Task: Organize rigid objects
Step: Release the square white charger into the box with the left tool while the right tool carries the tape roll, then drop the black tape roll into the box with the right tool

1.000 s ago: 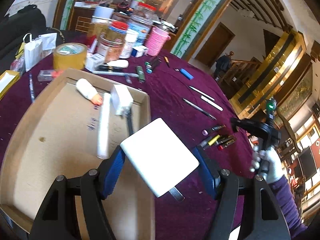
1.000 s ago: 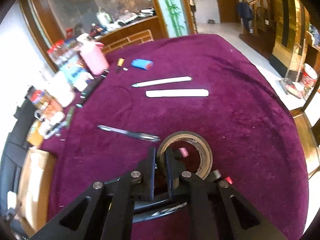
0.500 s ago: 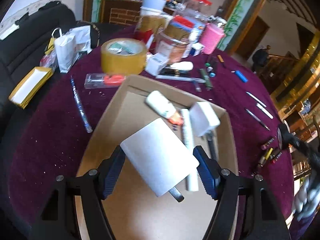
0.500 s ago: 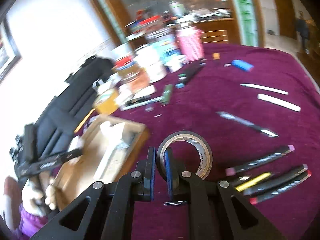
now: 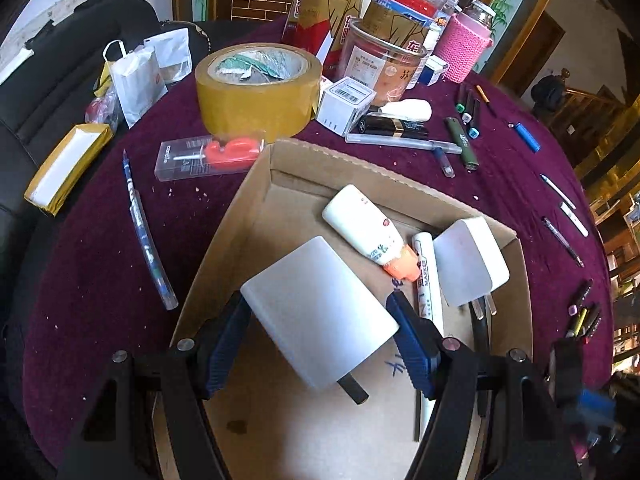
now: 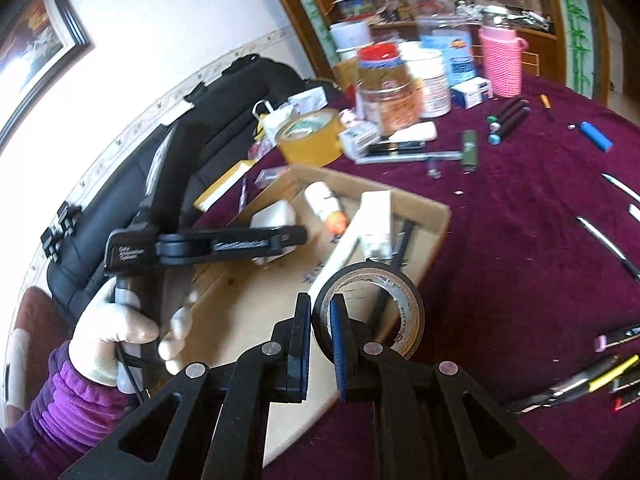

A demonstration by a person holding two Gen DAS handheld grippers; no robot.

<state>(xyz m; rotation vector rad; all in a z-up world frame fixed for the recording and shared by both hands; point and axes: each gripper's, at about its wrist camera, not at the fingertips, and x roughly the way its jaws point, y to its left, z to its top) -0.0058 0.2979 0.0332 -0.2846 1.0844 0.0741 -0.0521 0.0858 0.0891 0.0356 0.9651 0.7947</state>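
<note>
My left gripper is shut on a white plug charger, held above the open cardboard box. Inside the box lie a white glue bottle with an orange cap, a white marker and a second white charger. My right gripper is shut on the wall of a black tape roll, hovering over the box's near corner. The right wrist view also shows the left gripper over the box, held by a white-gloved hand.
On the purple tablecloth beyond the box stand a big brown tape roll, jars, a pink-sleeved bottle and small boxes. Pens and markers lie scattered to the right, a blue pen and a clear case to the left.
Both grippers swung towards the cardboard box. The left one now holds the charger over the box's middle; the right one brought the black tape roll from the open cloth to the box's edge.
</note>
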